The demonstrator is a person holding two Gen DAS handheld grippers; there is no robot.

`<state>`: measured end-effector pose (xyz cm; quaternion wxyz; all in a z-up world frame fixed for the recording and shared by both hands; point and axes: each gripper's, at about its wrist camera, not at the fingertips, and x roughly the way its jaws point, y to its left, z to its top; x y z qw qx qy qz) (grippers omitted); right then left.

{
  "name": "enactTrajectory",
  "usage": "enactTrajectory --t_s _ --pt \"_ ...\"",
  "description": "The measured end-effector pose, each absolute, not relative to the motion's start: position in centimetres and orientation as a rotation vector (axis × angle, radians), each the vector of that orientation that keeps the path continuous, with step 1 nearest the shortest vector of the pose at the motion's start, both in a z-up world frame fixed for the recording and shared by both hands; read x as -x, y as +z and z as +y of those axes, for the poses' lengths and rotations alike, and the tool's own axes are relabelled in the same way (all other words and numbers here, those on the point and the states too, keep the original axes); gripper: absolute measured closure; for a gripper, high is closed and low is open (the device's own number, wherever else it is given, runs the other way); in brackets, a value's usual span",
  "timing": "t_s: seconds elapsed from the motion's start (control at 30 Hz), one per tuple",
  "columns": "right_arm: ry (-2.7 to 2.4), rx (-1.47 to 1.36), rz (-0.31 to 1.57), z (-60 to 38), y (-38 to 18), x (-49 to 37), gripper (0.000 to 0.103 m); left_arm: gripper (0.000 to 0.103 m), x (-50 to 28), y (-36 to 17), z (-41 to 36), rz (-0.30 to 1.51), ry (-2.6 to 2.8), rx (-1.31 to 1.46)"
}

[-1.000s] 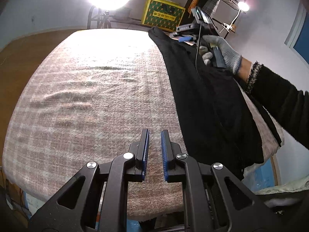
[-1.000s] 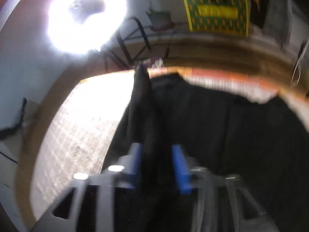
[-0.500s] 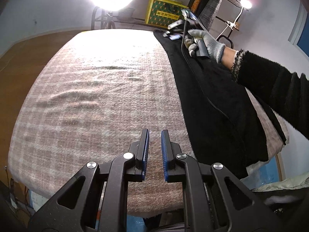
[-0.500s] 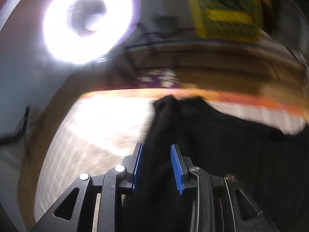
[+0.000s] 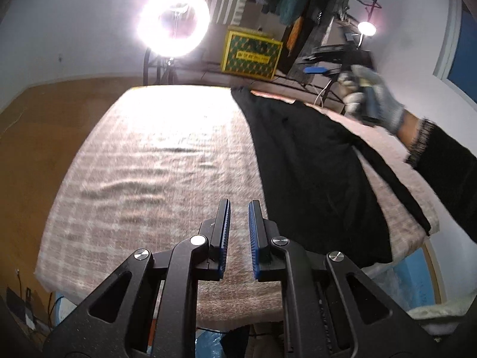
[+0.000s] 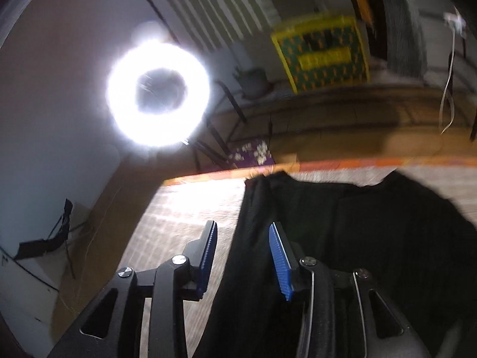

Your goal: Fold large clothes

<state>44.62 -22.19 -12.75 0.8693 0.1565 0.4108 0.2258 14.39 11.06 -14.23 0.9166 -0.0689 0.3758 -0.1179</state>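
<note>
A large black garment (image 5: pixel 313 164) lies flat along the right side of the bed, reaching from its far edge to the near edge. My left gripper (image 5: pixel 238 205) hovers above the bare plaid blanket (image 5: pixel 155 173) just left of the garment, shut to a narrow slit with nothing in it. A gloved hand (image 5: pixel 375 101) holds my right gripper (image 5: pixel 320 59) in the air over the garment's far end. In the right wrist view the right gripper (image 6: pixel 243 226) is opening above the garment's (image 6: pixel 372 238) left edge. Its blue pads (image 6: pixel 280 256) do not touch the cloth.
A bright ring light (image 5: pixel 173 26) on a stand is behind the bed's far edge. A yellow and green box (image 5: pixel 252 55) and a rack of hanging clothes (image 5: pixel 310 3) are at the back right. Wooden floor (image 5: pixel 44 137) runs along the left of the bed.
The right gripper had a fold of the black garment between its pads; it has spread and risen clear of the cloth. Both grippers have lifted, so the bed looks farther away.
</note>
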Motion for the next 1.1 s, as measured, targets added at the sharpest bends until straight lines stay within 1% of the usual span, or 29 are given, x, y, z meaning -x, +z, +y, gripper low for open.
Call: enactTrajectory --t_s 0.07,0.1,0.13,0.2,0.3,0.4,0.43,0.7,0.83,0.93,0.97,1.03,1.1 --pt "0.475 -0.317 0.817 -23.3 -9.7 -41.8 0.060 0.094 -14.2 -13.0 11.2 0.755 -0.248 0.126" --pt "0.466 -0.309 0.794 -24.1 -8.1 -39.9 0.055 0.094 -14.1 -12.6 11.2 0.752 -0.250 0.118" --pt "0.458 -0.303 0.778 -24.9 -6.7 -38.2 0.053 0.094 -14.0 -11.9 11.2 0.741 -0.254 0.114" --pt "0.437 -0.292 0.748 -26.5 -4.1 -34.6 0.053 0.094 -14.0 -10.9 11.1 0.725 -0.267 0.110" --pt "0.399 -0.253 0.715 -28.0 -1.2 -29.6 0.051 0.094 -14.0 -9.1 10.4 0.698 -0.312 0.096" --pt "0.362 -0.231 0.683 -29.5 0.4 -24.9 0.043 0.094 -13.5 -7.9 8.9 0.670 -0.373 0.087" --pt "0.340 -0.230 0.674 -30.1 0.6 -23.3 0.041 0.094 -13.4 -7.7 8.4 0.666 -0.396 0.087" --pt "0.188 -0.218 0.695 -36.0 -0.4 -13.9 0.040 0.094 -11.9 -8.2 2.9 0.688 -0.552 0.067" --pt "0.132 -0.234 0.721 -39.8 -1.4 -9.4 0.034 0.094 -11.3 -8.9 -0.7 0.723 -0.619 0.080" --pt "0.081 -0.230 0.743 -42.7 -2.2 -5.9 0.033 0.093 -10.4 -9.0 -3.7 0.729 -0.675 0.051" --pt "0.068 -0.232 0.752 -43.7 -2.5 -5.0 0.033 0.091 -9.9 -9.2 -4.6 0.731 -0.681 0.046" --pt "0.042 -0.243 0.771 -46.2 -3.1 -3.2 0.033 0.081 -9.2 -9.9 -7.3 0.755 -0.713 0.054" --pt "0.013 -0.259 0.787 -48.5 -3.7 -1.8 0.033 0.081 -8.8 -10.8 -9.5 0.787 -0.740 0.047"
